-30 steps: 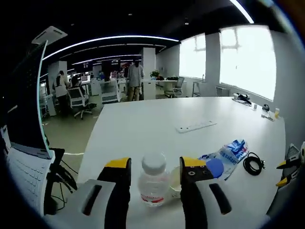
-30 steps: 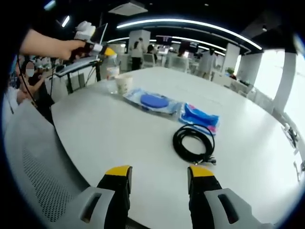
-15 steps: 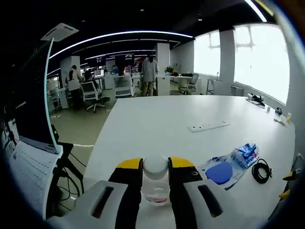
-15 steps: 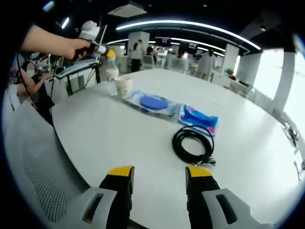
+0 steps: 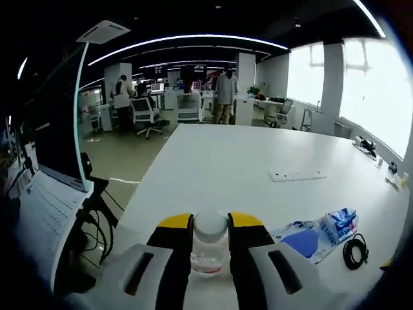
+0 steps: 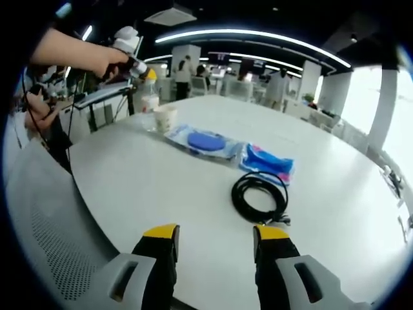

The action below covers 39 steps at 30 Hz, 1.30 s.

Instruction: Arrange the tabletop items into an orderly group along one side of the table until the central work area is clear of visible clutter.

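Clear plastic water bottle (image 5: 210,247) with a white cap, pinched between the yellow-tipped jaws of the left gripper (image 5: 210,223) in the left gripper view, jaws closed tight against its sides; held above the near edge of the white table (image 5: 226,161); beyond it to the right, a clear bag with a blue round thing inside (image 5: 302,237), a blue-and-white packet (image 5: 339,221) touching its far end, and a coiled black cable (image 5: 355,250) just beside that; further out on the tabletop, a white power strip (image 5: 297,175), well apart from the rest; at the left edge, an open laptop (image 5: 48,187) on a stand; office desks, chairs and standing people in the background.

Seen from the right gripper view: right gripper (image 6: 216,236) with jaws apart and nothing between them, low over the table (image 6: 142,194); coiled black cable (image 6: 259,197) just ahead of the jaws; blue-and-white packet (image 6: 268,161) beyond it, touching the clear bag with the blue round thing (image 6: 203,142); paper cup (image 6: 164,119) upright past the bag; water bottle (image 6: 150,93) above and beside the cup, held in the left gripper (image 6: 139,68) by the person's hand (image 6: 106,59).
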Tool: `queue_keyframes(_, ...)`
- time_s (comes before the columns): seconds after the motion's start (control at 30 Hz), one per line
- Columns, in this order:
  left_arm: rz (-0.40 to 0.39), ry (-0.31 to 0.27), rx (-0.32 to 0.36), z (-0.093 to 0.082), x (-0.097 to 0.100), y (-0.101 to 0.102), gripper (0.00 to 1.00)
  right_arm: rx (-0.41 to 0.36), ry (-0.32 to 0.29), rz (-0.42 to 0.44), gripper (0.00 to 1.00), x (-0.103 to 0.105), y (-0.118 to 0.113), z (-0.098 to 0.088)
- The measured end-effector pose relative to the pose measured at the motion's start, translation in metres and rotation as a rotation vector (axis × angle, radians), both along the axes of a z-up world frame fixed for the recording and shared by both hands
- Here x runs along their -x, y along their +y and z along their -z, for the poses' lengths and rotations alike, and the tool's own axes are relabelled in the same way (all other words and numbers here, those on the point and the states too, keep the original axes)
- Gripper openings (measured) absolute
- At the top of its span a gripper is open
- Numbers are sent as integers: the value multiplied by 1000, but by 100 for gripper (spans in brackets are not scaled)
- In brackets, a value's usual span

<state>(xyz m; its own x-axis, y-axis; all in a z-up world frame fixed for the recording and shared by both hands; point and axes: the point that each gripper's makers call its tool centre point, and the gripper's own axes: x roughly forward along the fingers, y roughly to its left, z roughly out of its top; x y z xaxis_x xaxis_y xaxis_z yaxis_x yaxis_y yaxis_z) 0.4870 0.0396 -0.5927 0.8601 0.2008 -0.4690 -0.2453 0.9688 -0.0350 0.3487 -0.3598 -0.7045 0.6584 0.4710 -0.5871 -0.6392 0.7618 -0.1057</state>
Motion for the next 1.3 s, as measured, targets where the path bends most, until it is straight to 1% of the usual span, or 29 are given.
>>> queue_keyframes(0.07,20,13,-3,0,1,-2,20,1,-10,-1,48,-1,0,-1)
queue_keyframes(0.1,40,16,0,-1,3,-4,27,1,-17,-1,49,-1,0,-2)
queue_keyframes(0.13,42,4,-5,-4,4,-4,35,2,-21,-1,49,-2,0,-3)
queue_keyframes(0.17,57,-24,-26,-9,4,-5,43,3,-22,-1,51,-2,0,-3)
queue_keyframes(0.2,68,-42,-30,-13,5,-6,51,3,-21,-1,52,-2,0,-2)
queue_keyframes(0.23,74,-67,-24,-16,7,-8,56,2,-18,1,54,-2,0,-2)
queue_keyframes(0.27,76,-79,-16,-17,10,-9,60,-3,-14,5,55,-2,0,-2)
queue_keyframes(0.33,109,-96,11,-16,19,-16,64,-9,-12,12,57,-2,-1,-2)
queue_keyframes(0.43,139,-106,-6,-11,34,-20,71,-16,1,30,61,-3,-3,-1)
queue_keyframes(0.47,162,-103,-6,-7,42,-24,73,-21,0,40,61,-3,-4,-2)
queue_keyframes(0.57,219,-94,-17,1,63,-37,77,-30,-4,57,64,-5,-6,-3)
queue_keyframes(0.6,246,-87,-31,5,72,-43,78,-29,-3,59,65,-5,-6,-3)
queue_keyframes(0.7,290,-69,-64,11,93,-55,81,-20,4,54,66,-4,-5,-1)
queue_keyframes(0.83,350,-69,-117,16,121,-71,84,-14,4,57,67,-4,-6,0)
queue_keyframes(0.93,350,-66,-119,21,137,-74,85,-17,8,65,68,-5,-8,0)
queue_keyframes(1.0,347,-61,-108,26,150,-76,86,-12,11,67,69,-4,-8,0)
queue_keyframes(1.13,351,-22,-104,38,173,-78,89,-12,12,65,69,-4,-8,1)
queue_keyframes(1.2,341,-16,-96,41,184,-78,92,-5,19,70,69,-4,-9,2)
queue_keyframes(1.23,337,-26,-88,42,188,-79,93,-4,23,74,70,-3,-9,3)
queue_keyframes(1.27,328,-58,-62,40,191,-82,94,-5,28,81,70,-3,-10,3)
queue_keyframes(1.3,324,-71,-42,41,194,-84,96,-7,30,87,70,-4,-11,3)
